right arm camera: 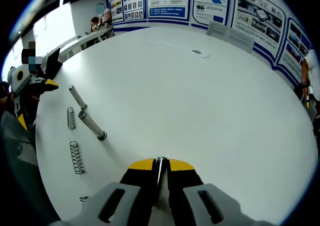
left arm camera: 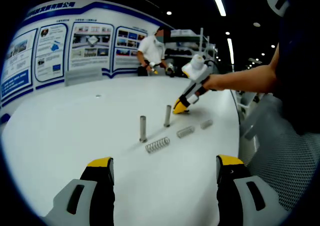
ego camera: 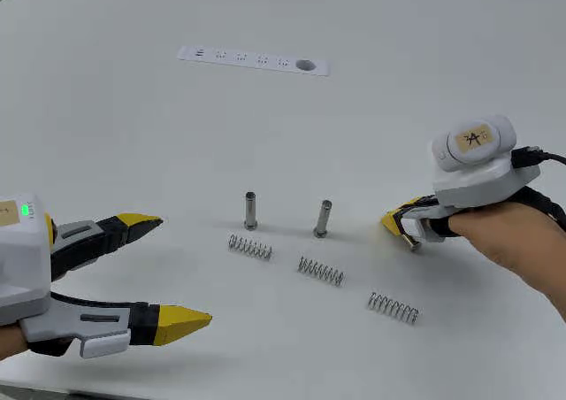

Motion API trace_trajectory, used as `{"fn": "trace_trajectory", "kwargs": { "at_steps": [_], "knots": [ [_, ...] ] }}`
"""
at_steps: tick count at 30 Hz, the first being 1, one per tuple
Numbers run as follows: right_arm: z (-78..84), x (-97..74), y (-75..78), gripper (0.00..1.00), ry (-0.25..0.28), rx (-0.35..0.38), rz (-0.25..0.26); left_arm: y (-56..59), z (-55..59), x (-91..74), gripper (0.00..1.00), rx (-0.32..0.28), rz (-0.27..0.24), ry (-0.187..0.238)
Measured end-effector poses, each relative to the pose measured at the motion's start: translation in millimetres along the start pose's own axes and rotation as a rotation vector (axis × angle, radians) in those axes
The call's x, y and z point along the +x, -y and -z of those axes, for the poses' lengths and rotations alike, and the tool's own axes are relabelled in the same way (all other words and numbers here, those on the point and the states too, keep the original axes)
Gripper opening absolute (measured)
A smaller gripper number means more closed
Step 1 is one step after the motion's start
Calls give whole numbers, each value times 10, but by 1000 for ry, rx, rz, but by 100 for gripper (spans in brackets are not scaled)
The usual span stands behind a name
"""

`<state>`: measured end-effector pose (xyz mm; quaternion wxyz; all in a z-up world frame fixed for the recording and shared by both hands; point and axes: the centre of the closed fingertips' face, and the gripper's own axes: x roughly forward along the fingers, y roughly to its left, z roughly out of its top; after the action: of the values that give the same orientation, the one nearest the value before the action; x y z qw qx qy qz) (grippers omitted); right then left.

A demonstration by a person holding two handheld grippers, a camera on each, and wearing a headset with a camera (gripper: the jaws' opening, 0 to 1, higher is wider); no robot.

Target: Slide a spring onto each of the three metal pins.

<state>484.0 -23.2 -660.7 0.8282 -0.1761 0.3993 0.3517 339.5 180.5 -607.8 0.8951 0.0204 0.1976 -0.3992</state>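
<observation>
Head view
- Left gripper (ego camera: 165, 270): is hovering over the near-left corner of the surface (ego camera: 371, 117) with its jaws spread wide and nothing between them.
- Right gripper (ego camera: 400, 224): is reaching in from the right edge, with its tips low over the surface.
- Standing pins: the first pin (ego camera: 250, 211) and the second pin (ego camera: 323, 219) are standing upright side by side mid-surface, between the two grippers.
- Springs: the first spring (ego camera: 250, 246), second spring (ego camera: 320, 271) and third spring (ego camera: 393, 308) are lying flat in a row on the near side of the pins. Their long axes are running roughly along the near edge.

Left gripper view
- Bearing: the first spring is lying straight ahead of the open jaws, just beside the foot of the first pin.
- Nearer gripper: the left gripper is looking like the closer one to the first spring and first pin.

Right gripper view
- Grip: the jaws are pinching a thin metal rod, probably the third pin (right arm camera: 160, 172), which is pointing forward along the gripper.
- Bearing: the standing pins and the springs are lying off to this gripper's left.
- Next move: the held pin is probably going upright near the third spring.
</observation>
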Motion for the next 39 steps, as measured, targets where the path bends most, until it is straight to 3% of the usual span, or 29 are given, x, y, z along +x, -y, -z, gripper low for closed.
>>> {"fn": "trace_trajectory", "kwargs": {
  "at_steps": [14,21,27,39],
  "knots": [
    [14,-11,8,7,-37,54,6,-21,-21,5,84,4,-4,3],
    [-52,-74,23,7,17,97,2,-14,-78,10,83,14,-3,12],
    [-92,-220,4,7,44,75,13,-39,-108,-28,83,22,-12,14],
    [-78,-401,-20,8,90,64,33,14,-119,-36,82,33,-6,13]
  ]
}}
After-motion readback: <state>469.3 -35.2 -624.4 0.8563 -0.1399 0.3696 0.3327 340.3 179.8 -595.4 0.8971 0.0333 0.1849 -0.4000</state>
